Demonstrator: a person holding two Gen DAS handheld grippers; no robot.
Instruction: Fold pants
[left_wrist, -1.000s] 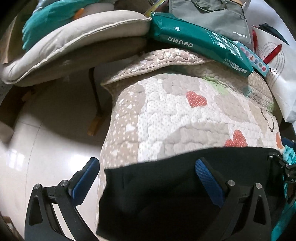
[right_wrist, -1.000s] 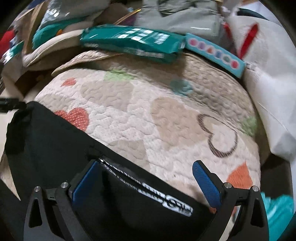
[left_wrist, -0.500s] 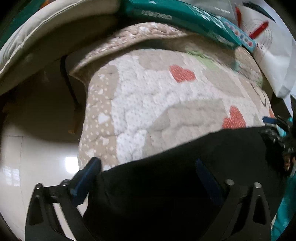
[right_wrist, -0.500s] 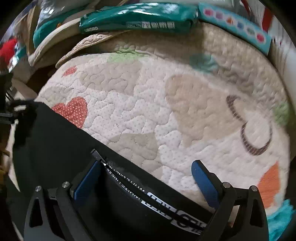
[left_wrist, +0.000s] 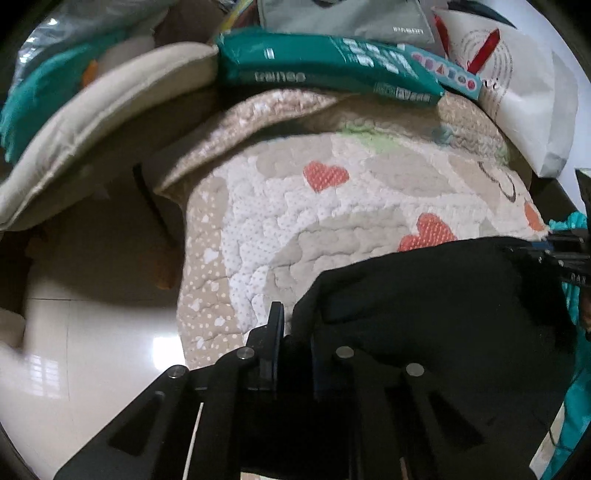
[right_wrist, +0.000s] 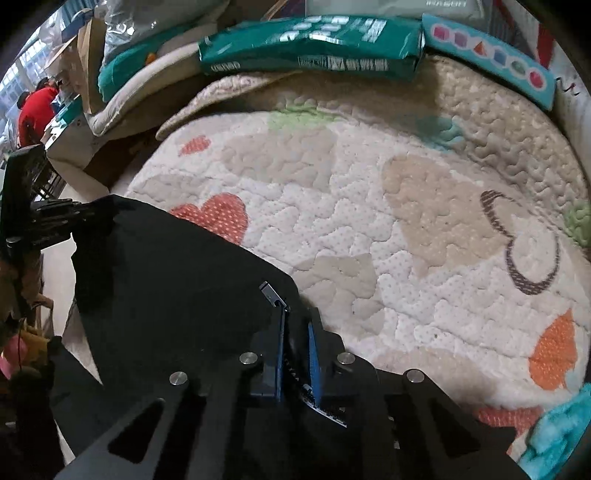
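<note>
Black pants (left_wrist: 436, 306) lie across the near part of a quilted heart-patterned mat (left_wrist: 332, 206). My left gripper (left_wrist: 295, 325) is shut on the pants' left near corner, cloth bunched between its blue pads. My right gripper (right_wrist: 295, 325) is shut on the pants (right_wrist: 177, 280) at the waistband end, with the white-lettered band pinched between the pads. Each gripper shows at the far edge of the other's view, holding the opposite corner: the right one (left_wrist: 554, 251) and the left one (right_wrist: 48, 221).
A green pack (right_wrist: 310, 44) and a blue box (right_wrist: 487, 59) lie along the mat's (right_wrist: 406, 221) far edge. A white paper bag (left_wrist: 524, 103) stands at the right, beige cushions (left_wrist: 92, 122) at the left. Glossy floor (left_wrist: 92, 332) lies left of the mat.
Both grippers were open around the pants' edge and have closed on the cloth. The pants' corner at my left gripper is now bunched and lifted a little.
</note>
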